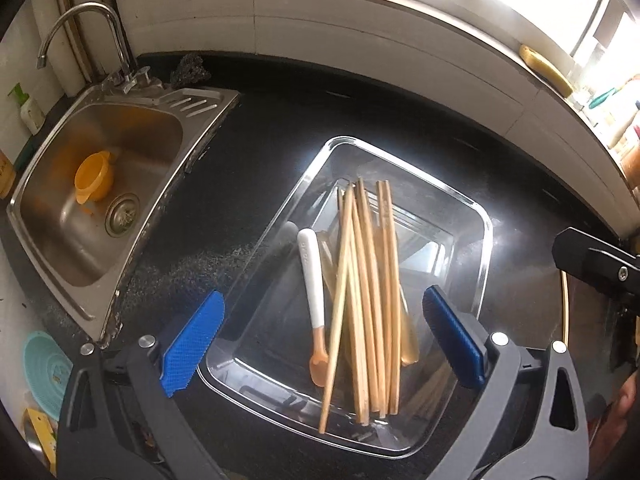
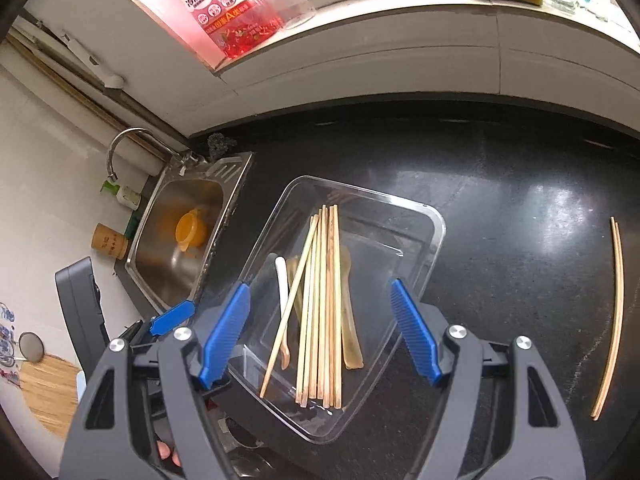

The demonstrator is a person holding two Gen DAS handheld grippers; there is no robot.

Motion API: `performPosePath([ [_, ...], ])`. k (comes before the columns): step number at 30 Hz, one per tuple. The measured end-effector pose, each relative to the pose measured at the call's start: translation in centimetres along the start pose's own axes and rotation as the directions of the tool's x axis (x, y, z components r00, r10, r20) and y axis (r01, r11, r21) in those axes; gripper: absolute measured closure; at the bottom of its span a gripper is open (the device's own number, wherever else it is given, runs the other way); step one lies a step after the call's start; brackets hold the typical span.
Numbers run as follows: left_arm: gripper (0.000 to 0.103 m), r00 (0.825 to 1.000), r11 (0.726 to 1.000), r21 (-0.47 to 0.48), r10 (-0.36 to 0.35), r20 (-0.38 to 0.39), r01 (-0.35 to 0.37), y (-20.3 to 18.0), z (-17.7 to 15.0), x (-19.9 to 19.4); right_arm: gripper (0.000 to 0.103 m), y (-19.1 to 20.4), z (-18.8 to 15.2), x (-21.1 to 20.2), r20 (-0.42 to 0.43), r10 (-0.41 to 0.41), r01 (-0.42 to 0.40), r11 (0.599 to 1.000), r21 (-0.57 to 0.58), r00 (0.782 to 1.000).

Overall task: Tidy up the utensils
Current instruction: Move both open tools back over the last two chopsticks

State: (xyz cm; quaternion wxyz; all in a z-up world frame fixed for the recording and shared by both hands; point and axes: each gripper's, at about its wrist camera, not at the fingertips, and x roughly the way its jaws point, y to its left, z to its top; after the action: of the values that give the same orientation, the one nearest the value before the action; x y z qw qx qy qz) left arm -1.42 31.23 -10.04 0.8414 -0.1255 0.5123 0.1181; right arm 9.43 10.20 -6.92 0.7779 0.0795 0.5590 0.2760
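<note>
Black speckled countertop (image 1: 256, 184) (image 2: 500, 208) fills the scene, bounded by a white tiled wall, with a stainless steel sink (image 1: 52, 248) (image 2: 160, 264) set into it on the left; an orange plastic cup (image 1: 94, 178) (image 2: 191, 232) is seen lying in the basin beside the drain. A clear rectangular tray (image 1: 476, 216) (image 2: 428, 236) is placed on the counter just right of the sink. Inside it a bundle of wooden chopsticks (image 1: 372, 300) (image 2: 324, 304) is laid lengthwise, one of them crossed diagonally over the rest, with a white-handled baby spoon (image 1: 311, 276) (image 2: 282, 284) alongside and a translucent amber spoon (image 2: 349, 320) partly covered by the sticks. Another pair of chopsticks (image 2: 614, 320) is left on the bare counter, well apart to the right of the tray. The left gripper (image 1: 322, 340) is held above the tray's near end, its blue-padded jaws spread wide and nothing between them. The right gripper (image 2: 320, 336) is likewise held above the tray, jaws apart and unloaded.
</note>
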Motion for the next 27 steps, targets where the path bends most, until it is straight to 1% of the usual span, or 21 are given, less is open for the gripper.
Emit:
performPosePath([
  [2,0.006,1.0,1.0,0.004,0.005,0.008,-0.005,-0.8,-0.2,-0.4,0.032,-0.5,-0.2,-0.7,0.009,-0.004,0.004,1.0,-0.002,1.0],
  [5,0.006,1.0,1.0,0.018,-0.006,0.018,0.006,-2.3,-0.3,-1.1,0.032,-1.9,-0.8,-2.5,0.027,-0.017,0.017,1.0,0.004,1.0],
  [8,0.006,0.999,0.998,0.051,-0.026,0.03,0.025,-4.8,-0.6,-1.6,0.032,-4.5,-1.7,-5.0,0.054,-0.058,0.058,0.998,0.011,0.997],
  [10,0.006,0.998,0.996,0.078,-0.049,0.03,0.046,-7.3,-1.1,-1.9,0.032,-6.4,-2.4,-6.7,0.075,-0.091,0.09,0.996,0.018,0.993],
  [11,0.006,0.998,0.995,0.09,-0.056,0.03,0.053,-8.2,-1.3,-2.0,0.032,-7.4,-2.8,-7.6,0.087,-0.114,0.112,0.993,0.022,0.99],
  [14,0.006,0.995,0.987,0.136,-0.095,0.033,0.089,-12.7,-2.3,-2.5,0.032,-11.6,-4.2,-11.2,0.124,-0.201,0.197,0.979,0.046,0.972],
  [17,0.006,0.991,0.976,0.179,-0.13,0.021,0.124,-16.8,-3.1,-2.6,0.032,-15.7,-5.5,-14.4,0.138,-0.266,0.257,0.963,0.08,0.954],
  [19,0.006,0.988,0.965,0.218,-0.154,0.013,0.148,-20.2,-3.8,-2.7,0.032,-18.1,-6.4,-16.2,0.146,-0.302,0.29,0.952,0.097,0.942],
  [22,0.006,0.984,0.948,0.266,-0.179,0.002,0.172,-24.3,-5.0,-2.7,0.032,-21.4,-7.8,-18.5,0.15,-0.345,0.331,0.937,0.113,0.926],
  [23,0.006,0.983,0.942,0.283,-0.186,-0.005,0.179,-25.9,-5.4,-2.6,0.032,-22.2,-8.1,-19.0,0.148,-0.35,0.335,0.935,0.118,0.925],
  [27,0.006,0.98,0.931,0.309,-0.198,-0.019,0.194,-29.5,-6.6,-2.4,0.032,-25.2,-9.4,-21.1,0.147,-0.363,0.344,0.929,0.136,0.92],
])
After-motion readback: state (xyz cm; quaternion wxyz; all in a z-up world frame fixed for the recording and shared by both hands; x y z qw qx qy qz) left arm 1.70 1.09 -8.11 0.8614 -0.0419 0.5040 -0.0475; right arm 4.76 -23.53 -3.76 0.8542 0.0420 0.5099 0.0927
